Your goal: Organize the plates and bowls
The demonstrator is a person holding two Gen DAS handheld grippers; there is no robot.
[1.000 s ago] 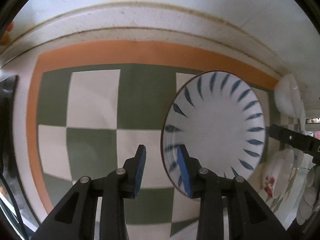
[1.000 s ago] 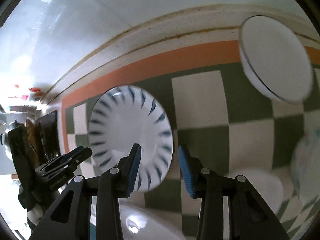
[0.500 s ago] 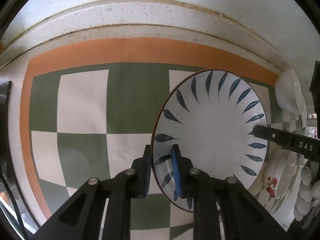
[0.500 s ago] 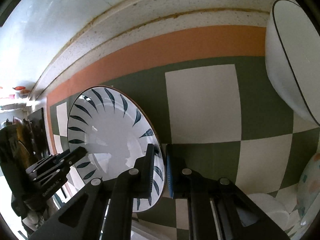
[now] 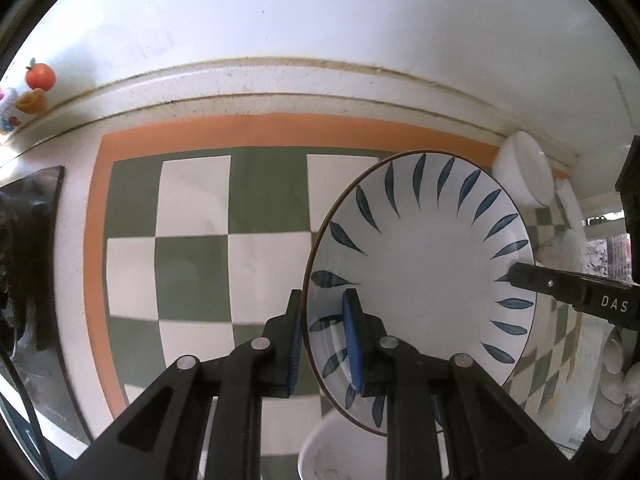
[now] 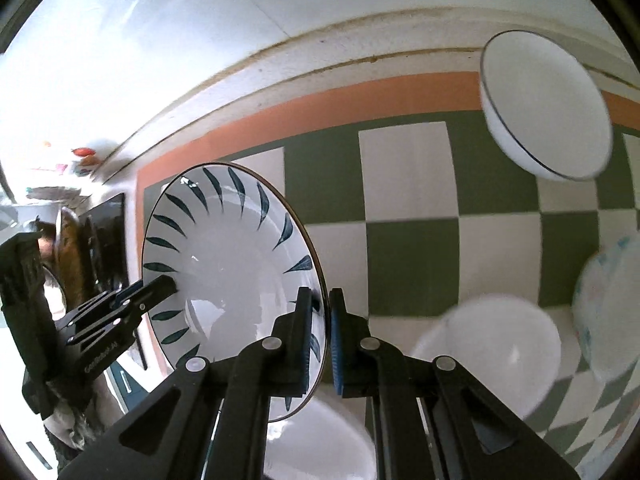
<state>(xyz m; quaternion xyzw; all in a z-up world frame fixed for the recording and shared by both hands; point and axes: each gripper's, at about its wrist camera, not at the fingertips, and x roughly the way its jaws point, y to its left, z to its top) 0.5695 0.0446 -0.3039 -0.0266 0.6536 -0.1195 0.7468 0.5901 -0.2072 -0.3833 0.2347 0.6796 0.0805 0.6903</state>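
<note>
- The green-and-white checked mat with an orange border (image 5: 192, 240) has open squares toward its left edge and far border.
- The round white plate with blue leaf marks (image 5: 424, 276) is held on edge above the mat, near its front edge.
- A white bowl (image 6: 504, 344) lies to the right.
- Left gripper (image 5: 322, 344) and right gripper (image 6: 320, 332) pinch opposite rims of it, jaws narrow.

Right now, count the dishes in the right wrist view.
5: leaf plate held by both claws, bowl far right, bowl near right, patterned dish at right edge, dish below. More may be hidden.
</note>
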